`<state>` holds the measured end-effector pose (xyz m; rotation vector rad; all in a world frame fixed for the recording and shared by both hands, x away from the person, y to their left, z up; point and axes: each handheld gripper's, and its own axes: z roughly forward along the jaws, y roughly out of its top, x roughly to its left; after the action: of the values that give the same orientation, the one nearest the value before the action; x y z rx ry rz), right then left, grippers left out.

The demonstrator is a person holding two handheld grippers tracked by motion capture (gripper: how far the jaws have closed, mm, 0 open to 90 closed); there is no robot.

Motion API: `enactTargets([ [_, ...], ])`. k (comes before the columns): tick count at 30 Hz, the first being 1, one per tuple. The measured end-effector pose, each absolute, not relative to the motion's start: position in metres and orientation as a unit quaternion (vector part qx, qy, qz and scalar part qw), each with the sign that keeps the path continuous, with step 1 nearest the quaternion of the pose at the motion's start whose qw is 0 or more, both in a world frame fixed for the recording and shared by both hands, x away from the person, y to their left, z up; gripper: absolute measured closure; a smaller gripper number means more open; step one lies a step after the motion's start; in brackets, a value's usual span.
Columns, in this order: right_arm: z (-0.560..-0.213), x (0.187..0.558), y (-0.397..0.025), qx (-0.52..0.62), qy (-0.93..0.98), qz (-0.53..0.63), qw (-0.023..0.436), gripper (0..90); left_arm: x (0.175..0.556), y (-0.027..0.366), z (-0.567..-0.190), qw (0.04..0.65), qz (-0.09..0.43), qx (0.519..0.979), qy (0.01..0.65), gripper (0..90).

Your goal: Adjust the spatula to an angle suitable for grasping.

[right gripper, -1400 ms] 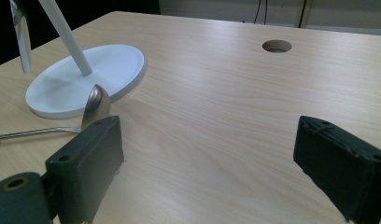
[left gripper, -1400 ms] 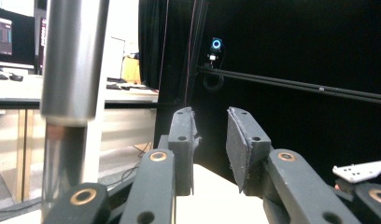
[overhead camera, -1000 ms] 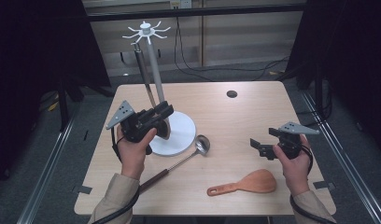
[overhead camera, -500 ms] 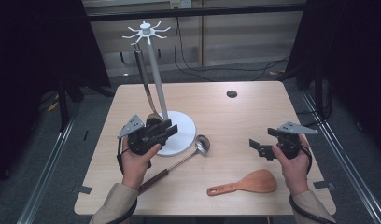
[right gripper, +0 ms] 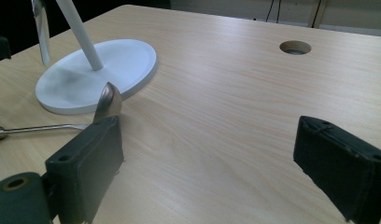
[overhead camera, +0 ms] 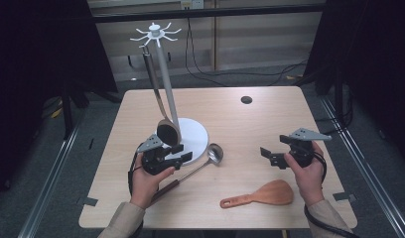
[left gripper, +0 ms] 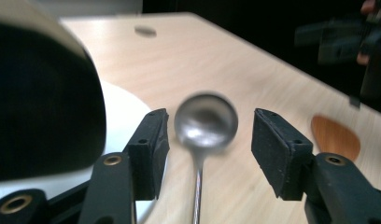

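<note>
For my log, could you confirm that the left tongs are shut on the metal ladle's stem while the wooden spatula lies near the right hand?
Not quite: the left tongs are open, their jaws standing either side of the metal ladle without gripping it, as the left gripper view shows. The wooden spatula does lie near the right hand.

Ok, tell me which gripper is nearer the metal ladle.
Left. The left gripper hangs over the ladle's handle, jaws open; the right gripper is off beyond its bowl.
</note>
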<state>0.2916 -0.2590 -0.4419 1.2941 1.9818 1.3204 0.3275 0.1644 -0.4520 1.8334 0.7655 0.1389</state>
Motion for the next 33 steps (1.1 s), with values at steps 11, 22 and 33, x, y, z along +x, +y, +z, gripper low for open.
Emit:
enactTargets([
  [11, -0.444, 0.297, -0.251, 0.458, 0.721, 0.477, 0.207, 7.7, 0.328, 0.169, -0.462, 0.461, 0.063, 0.822, 0.330, 38.0],
  [22, -0.444, 0.298, -0.249, 0.454, 0.723, 0.478, 0.205, 7.7, 0.325, 0.162, -0.469, 0.404, 0.035, 0.856, 0.321, 38.1],
  [33, -0.445, 0.304, -0.241, 0.449, 0.728, 0.480, 0.198, 7.7, 0.320, 0.169, -0.474, 0.392, 0.022, 0.865, 0.312, 52.6],
])
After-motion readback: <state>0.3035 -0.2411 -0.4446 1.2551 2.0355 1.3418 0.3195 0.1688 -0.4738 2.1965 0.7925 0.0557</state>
